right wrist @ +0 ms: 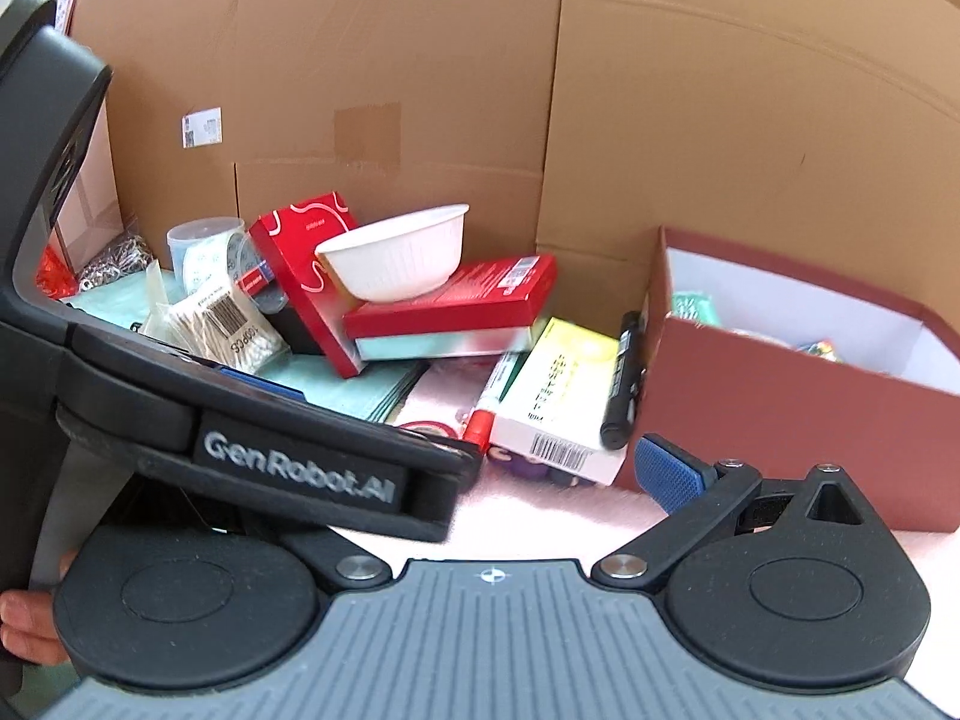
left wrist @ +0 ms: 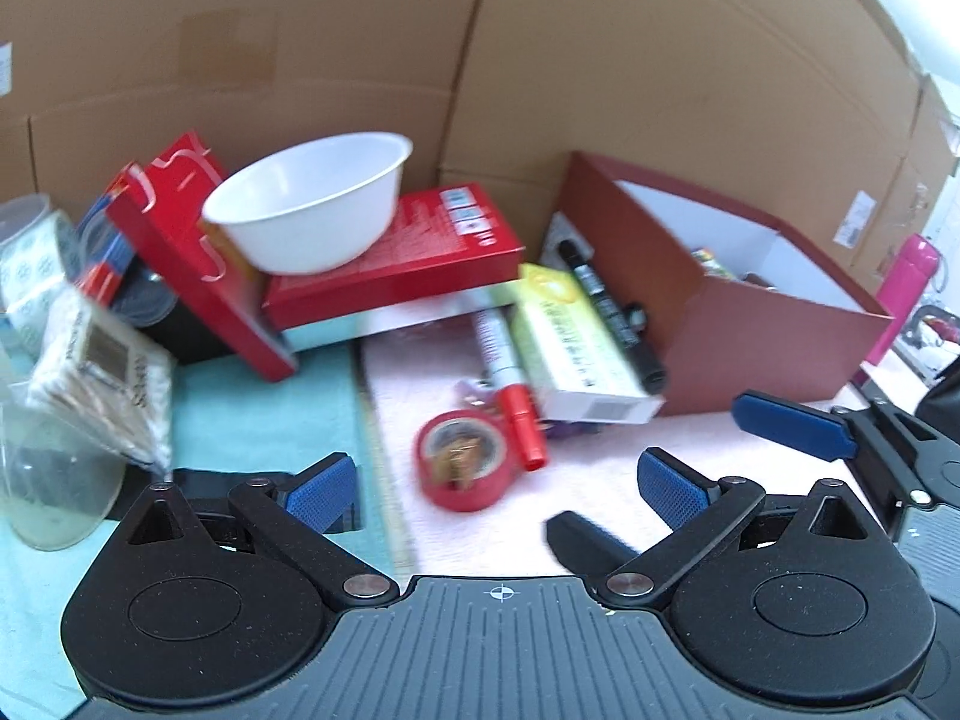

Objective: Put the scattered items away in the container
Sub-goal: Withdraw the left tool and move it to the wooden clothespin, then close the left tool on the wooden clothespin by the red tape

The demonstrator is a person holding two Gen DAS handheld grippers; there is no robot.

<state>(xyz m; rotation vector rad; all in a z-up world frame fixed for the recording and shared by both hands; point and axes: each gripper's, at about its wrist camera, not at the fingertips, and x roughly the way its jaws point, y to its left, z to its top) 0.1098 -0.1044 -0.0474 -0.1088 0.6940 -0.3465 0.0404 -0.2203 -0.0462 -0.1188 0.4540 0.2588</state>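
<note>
While nothing is gripped, the left gripper point(left wrist: 498, 492) is held with its blue pads spread wide above the pink mat point(left wrist: 576, 480). The right gripper point(right wrist: 474, 480) is half hidden behind the other tool, so its state cannot be told. Left of the dark red container point(left wrist: 762, 324), a black marker point(left wrist: 612, 312), a yellow-green box point(left wrist: 570, 342), a red-capped marker point(left wrist: 510, 378) and a red tape roll point(left wrist: 465, 468) are seen lying scattered.
</note>
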